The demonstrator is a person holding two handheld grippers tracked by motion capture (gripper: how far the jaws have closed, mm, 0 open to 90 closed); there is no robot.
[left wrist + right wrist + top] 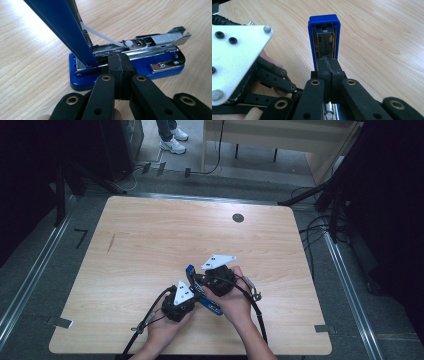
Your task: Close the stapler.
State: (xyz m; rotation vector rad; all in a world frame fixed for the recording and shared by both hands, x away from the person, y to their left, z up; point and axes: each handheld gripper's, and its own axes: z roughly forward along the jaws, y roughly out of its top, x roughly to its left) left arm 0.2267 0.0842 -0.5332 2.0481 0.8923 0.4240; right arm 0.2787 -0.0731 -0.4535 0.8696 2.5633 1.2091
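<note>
The wooden table (150, 235) carries a blue stapler (127, 67) near the middle of its near edge, opened with the cover (324, 37) swung upright and the staple channel (160, 40) exposed; a strip of staples lies in the channel, toward its front end. The left gripper (119, 65), jaws closed together, presses down on the stapler's magazine rail near the hinge, and the right gripper (329, 67), jaws likewise closed with nothing visibly clamped, bears against the raised cover. The step in hand appears to be loading or checking staples; the next move probably calls for lowering the cover while the base stays pinned.
</note>
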